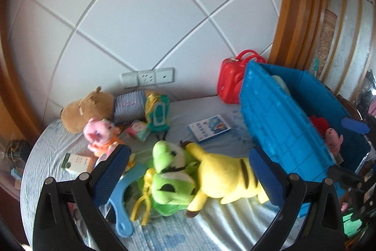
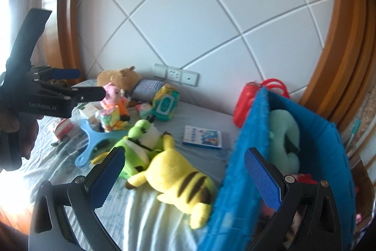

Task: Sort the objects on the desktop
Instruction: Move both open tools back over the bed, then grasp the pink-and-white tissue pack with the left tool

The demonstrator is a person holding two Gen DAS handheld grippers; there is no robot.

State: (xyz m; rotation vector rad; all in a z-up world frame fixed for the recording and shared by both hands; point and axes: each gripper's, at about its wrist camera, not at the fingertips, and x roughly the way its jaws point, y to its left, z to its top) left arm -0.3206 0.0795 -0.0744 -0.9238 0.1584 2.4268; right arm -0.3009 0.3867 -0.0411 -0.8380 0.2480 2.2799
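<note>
Blurred blue crate hiding pink plush

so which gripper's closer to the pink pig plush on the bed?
Left. In the right wrist view the left gripper hangs beside the pink pig plush, nearly overlapping it. The right gripper is further back, over the yellow plush beside the blue crate.

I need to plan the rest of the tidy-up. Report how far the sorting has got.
Done: a mint plush and a pink plush lie in the blue bin. In hand: nothing; the left gripper and right gripper are open. Left: the yellow plush, green frog plush, booklet and other toys.
</note>
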